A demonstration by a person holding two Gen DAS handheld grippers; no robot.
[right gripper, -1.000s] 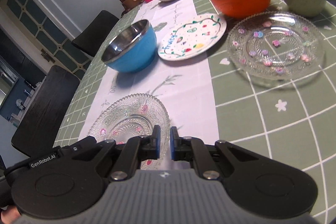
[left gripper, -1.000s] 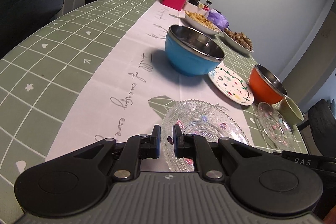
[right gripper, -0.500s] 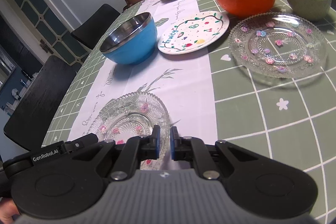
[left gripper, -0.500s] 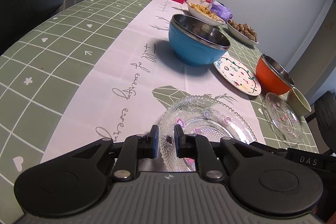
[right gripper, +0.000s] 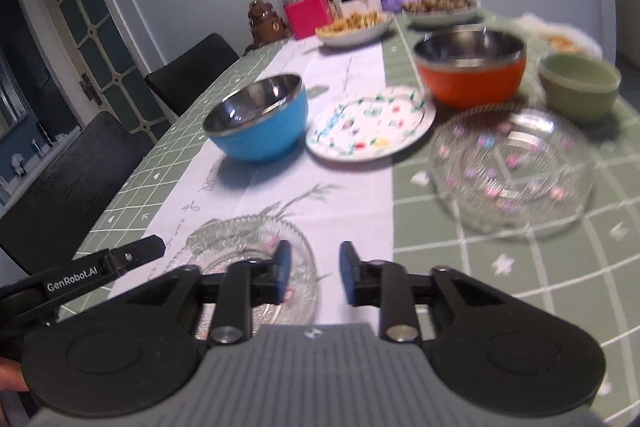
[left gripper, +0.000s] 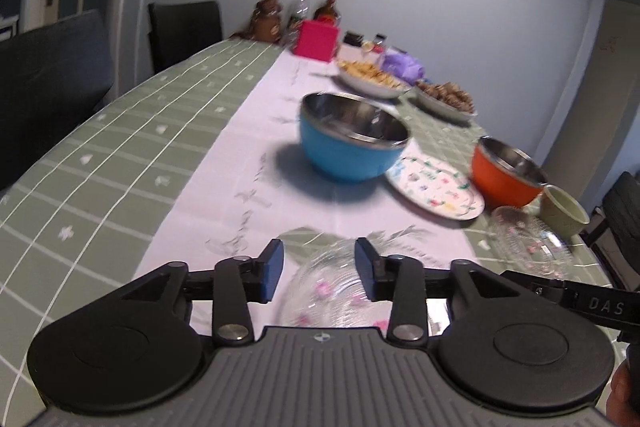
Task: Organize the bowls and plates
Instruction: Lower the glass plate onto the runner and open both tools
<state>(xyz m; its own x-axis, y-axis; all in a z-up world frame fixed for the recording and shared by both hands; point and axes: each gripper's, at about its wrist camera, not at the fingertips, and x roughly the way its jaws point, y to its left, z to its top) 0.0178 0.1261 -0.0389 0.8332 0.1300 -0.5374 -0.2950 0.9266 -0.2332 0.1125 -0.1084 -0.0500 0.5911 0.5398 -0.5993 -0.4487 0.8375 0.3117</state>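
Fingers of the left gripper point(left gripper: 319, 269) and right gripper point(right gripper: 312, 273) are spread, grasping nothing. At lower centre lies the near glass plate point(right gripper: 240, 239); the far glass plate point(right gripper: 512, 167) sits right, blue bowl point(right gripper: 258, 121) centre-left on the counter point(right gripper: 500, 291).

Left wrist view: low over desk point(left gripper: 120, 155), facing along it. Right wrist view: low, same direction. Shared: blue bowl point(left gripper: 352, 147) point(right gripper: 260, 125), both glass plates.
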